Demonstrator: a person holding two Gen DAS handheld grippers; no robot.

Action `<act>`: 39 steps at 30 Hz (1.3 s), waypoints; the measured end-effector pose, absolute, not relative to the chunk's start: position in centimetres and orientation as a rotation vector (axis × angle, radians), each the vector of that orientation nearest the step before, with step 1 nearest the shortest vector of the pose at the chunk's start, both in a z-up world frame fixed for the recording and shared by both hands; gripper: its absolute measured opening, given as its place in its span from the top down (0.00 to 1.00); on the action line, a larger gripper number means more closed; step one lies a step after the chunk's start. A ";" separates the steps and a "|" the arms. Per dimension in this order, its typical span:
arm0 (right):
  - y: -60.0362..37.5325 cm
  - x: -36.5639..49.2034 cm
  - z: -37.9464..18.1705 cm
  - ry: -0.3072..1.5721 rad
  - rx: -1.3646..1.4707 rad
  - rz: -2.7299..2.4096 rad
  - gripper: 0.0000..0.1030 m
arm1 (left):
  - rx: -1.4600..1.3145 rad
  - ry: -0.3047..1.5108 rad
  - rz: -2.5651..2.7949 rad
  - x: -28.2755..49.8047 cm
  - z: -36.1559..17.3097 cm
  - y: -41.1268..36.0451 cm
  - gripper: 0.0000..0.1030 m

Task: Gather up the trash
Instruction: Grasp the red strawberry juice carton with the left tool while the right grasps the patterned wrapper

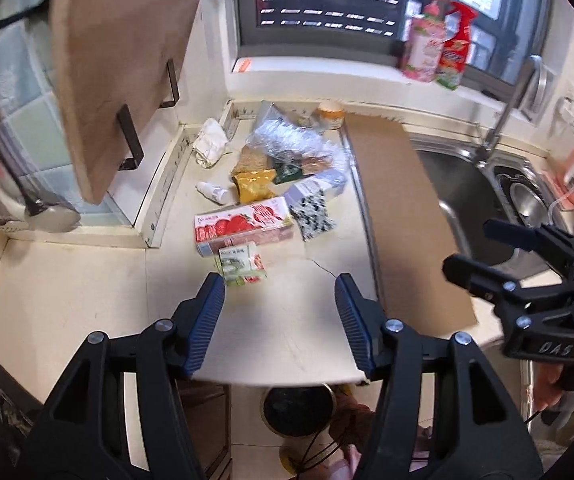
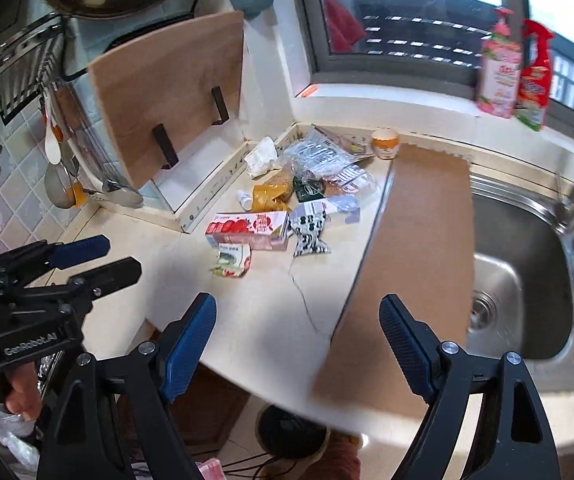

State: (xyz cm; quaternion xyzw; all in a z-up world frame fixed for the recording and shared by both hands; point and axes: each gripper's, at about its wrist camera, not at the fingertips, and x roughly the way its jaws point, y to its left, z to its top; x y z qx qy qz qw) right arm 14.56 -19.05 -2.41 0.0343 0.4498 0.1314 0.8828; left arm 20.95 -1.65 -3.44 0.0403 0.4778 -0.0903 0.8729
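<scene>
your left tongs (image 1: 279, 320) and right tongs (image 2: 299, 344) both hang apart and empty over the bench (image 1: 279, 344). ahead lies the trash: a green carton (image 1: 242, 263), a red box (image 1: 243, 225), then wrappers (image 1: 293, 148) by the wall.

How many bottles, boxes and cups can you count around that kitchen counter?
Bottles: 3 (pink pump bottle, red spray bottle, small white bottle)
Boxes: 2 (red-and-white carton, small green-and-white box)
Cups: 1 (orange-and-white cup)
Total: 6
</scene>
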 end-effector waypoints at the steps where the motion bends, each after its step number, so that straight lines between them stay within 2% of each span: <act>1: -19.3 16.3 -2.8 0.947 0.072 0.287 0.17 | 0.093 1.009 -0.182 22.1 -4.0 -1.8 0.47; 9: -20.9 27.2 -7.8 1.044 0.078 0.398 0.17 | 0.280 1.119 -0.202 30.5 -10.1 -3.1 0.47; 15: -19.0 32.1 -13.9 1.130 0.051 0.468 0.18 | 0.363 1.200 -0.198 34.3 -14.3 -3.2 0.47; 22: -15.5 35.5 -19.6 1.180 -0.012 0.489 0.26 | 0.448 1.254 -0.216 36.1 -17.2 -3.8 0.47; 25: -14.3 36.5 -21.3 1.201 -0.039 0.486 0.33 | 0.500 1.277 -0.230 36.9 -18.5 -4.3 0.47; 28: -13.4 37.2 -22.7 1.226 -0.051 0.483 0.45 | 0.554 1.296 -0.241 37.7 -19.5 -4.8 0.47; 30: -13.1 37.5 -23.5 1.247 -0.059 0.479 0.63 | 0.578 1.300 -0.251 38.1 -20.0 -5.2 0.47; 34: -13.3 38.0 -24.1 1.250 -0.033 0.489 0.73 | 0.619 1.309 -0.269 39.1 -20.7 -5.7 0.47; 36: -13.6 38.0 -24.1 1.256 -0.010 0.509 0.81 | 0.646 1.317 -0.282 39.6 -21.2 -6.0 0.47; 39: -14.0 37.9 -24.2 1.266 0.005 0.523 0.82 | 0.677 1.319 -0.320 40.3 -21.4 -6.4 0.47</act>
